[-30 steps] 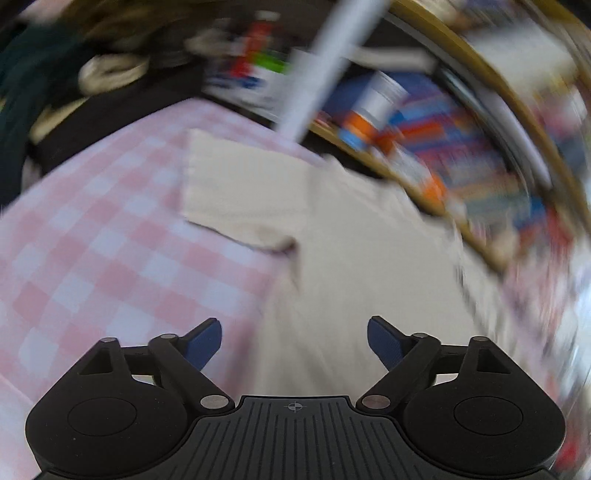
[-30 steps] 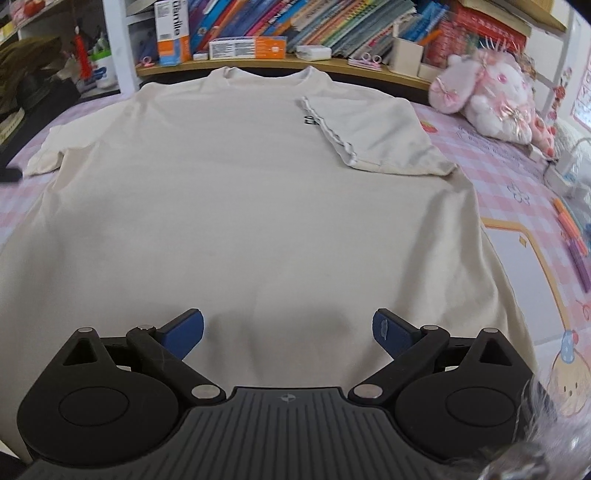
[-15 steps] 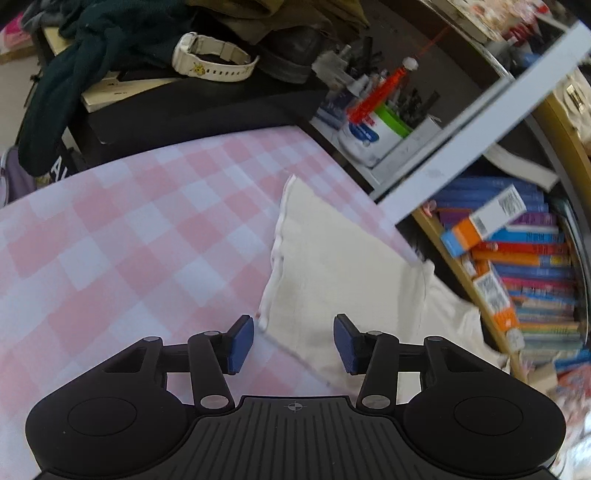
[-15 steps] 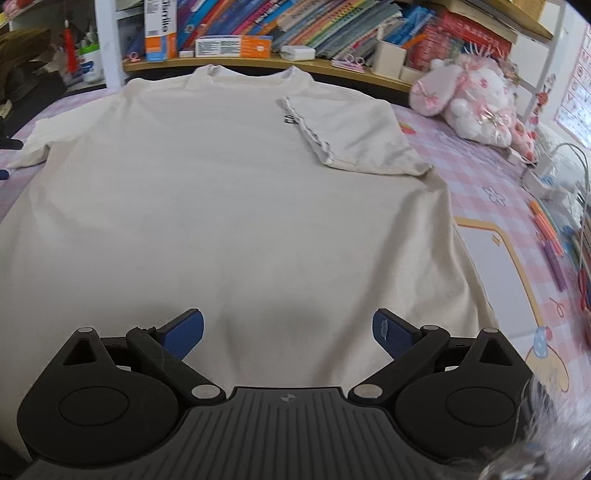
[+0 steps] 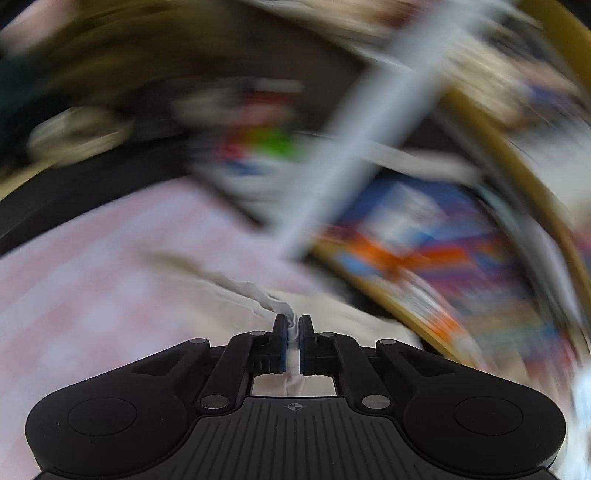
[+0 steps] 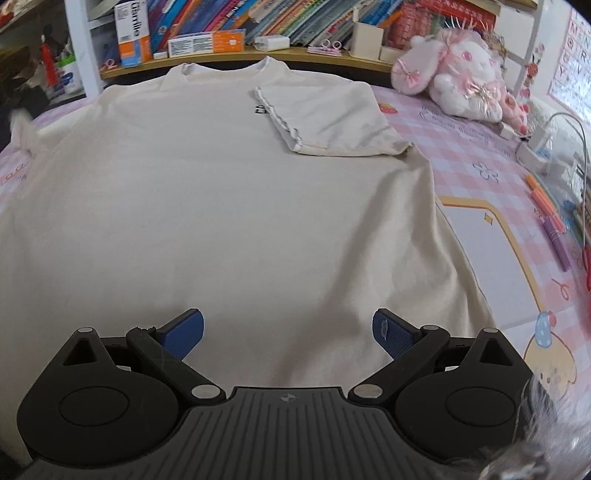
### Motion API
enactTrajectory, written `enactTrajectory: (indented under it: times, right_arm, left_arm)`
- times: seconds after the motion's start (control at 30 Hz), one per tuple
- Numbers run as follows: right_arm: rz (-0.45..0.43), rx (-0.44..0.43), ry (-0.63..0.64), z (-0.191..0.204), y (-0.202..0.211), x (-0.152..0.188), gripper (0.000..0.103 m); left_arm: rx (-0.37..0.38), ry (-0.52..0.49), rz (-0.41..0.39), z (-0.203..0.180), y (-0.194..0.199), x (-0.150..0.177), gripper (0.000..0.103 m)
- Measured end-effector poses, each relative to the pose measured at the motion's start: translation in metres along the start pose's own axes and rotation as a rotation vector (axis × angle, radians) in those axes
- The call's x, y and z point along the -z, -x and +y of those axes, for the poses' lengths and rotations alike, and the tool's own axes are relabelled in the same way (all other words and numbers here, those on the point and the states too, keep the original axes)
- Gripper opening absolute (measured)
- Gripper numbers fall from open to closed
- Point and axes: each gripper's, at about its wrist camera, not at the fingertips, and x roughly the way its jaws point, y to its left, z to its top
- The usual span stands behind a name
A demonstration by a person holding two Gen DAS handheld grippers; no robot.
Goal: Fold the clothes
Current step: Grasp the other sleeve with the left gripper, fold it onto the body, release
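Observation:
A cream T-shirt (image 6: 221, 192) lies flat on the pink checked table, collar at the far side. Its right sleeve (image 6: 328, 114) is folded in over the chest. My right gripper (image 6: 288, 332) is open and empty, hovering over the shirt's near hem. In the blurred left wrist view, my left gripper (image 5: 291, 328) is shut on the hem of the left sleeve (image 5: 236, 295) and holds it. The lifted left sleeve also shows at the far left of the right wrist view (image 6: 22, 129).
A shelf of books (image 6: 258, 22) runs along the far edge. A pink plush rabbit (image 6: 454, 77) sits at the back right. Pens (image 6: 550, 218), a cable and a cartoon mat (image 6: 491, 266) lie at the right. Dark clutter and a pen pot (image 6: 62, 70) stand at the left.
My left gripper closed on the left sleeve's hem and is moving fast with it, blurring its view. The right gripper has barely moved and stays open.

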Motion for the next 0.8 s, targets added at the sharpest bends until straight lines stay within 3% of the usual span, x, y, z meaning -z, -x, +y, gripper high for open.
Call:
enactTrajectory:
  times: [0.07, 0.1, 0.2, 0.27, 0.33, 0.4, 0.5, 0.7, 0.8]
  right_arm:
    - [0.001, -0.003, -0.017, -0.004, -0.002, -0.001, 0.099]
    - [0.002, -0.004, -0.026, -0.006, -0.004, -0.001, 0.099]
    - [0.015, -0.012, -0.045, -0.01, -0.007, 0.0, 0.099]
    - [0.013, -0.014, -0.042, -0.011, -0.007, 0.001, 0.1]
    - [0.011, -0.015, -0.038, -0.011, -0.006, 0.003, 0.101]
    - [0.009, -0.017, -0.038, -0.013, -0.006, 0.005, 0.103]
    - [0.003, -0.017, -0.036, -0.014, -0.007, 0.006, 0.103]
    - [-0.008, -0.022, -0.027, -0.015, -0.007, 0.007, 0.103]
    - [-0.01, -0.026, -0.022, -0.016, -0.007, 0.008, 0.103]
  left_arm:
    - [0.106, -0.23, 0.101, -0.047, -0.009, 0.019, 0.006]
    - [0.129, -0.331, 0.168, -0.063, -0.016, 0.034, 0.012]
    - [0.125, -0.582, 0.355, -0.094, -0.039, 0.08, 0.017]
    - [0.047, -0.612, 0.372, -0.092, -0.041, 0.094, 0.019]
    - [0.013, -0.542, 0.343, -0.078, -0.034, 0.09, 0.036]
    - [0.004, -0.465, 0.272, -0.066, -0.025, 0.078, 0.046]
    - [-0.02, -0.424, 0.181, -0.06, -0.024, 0.059, 0.047]
    - [-0.173, -0.401, 0.183, -0.068, -0.062, 0.042, 0.047]
    - [-0.181, -0.362, 0.195, -0.077, -0.077, 0.037, 0.003]
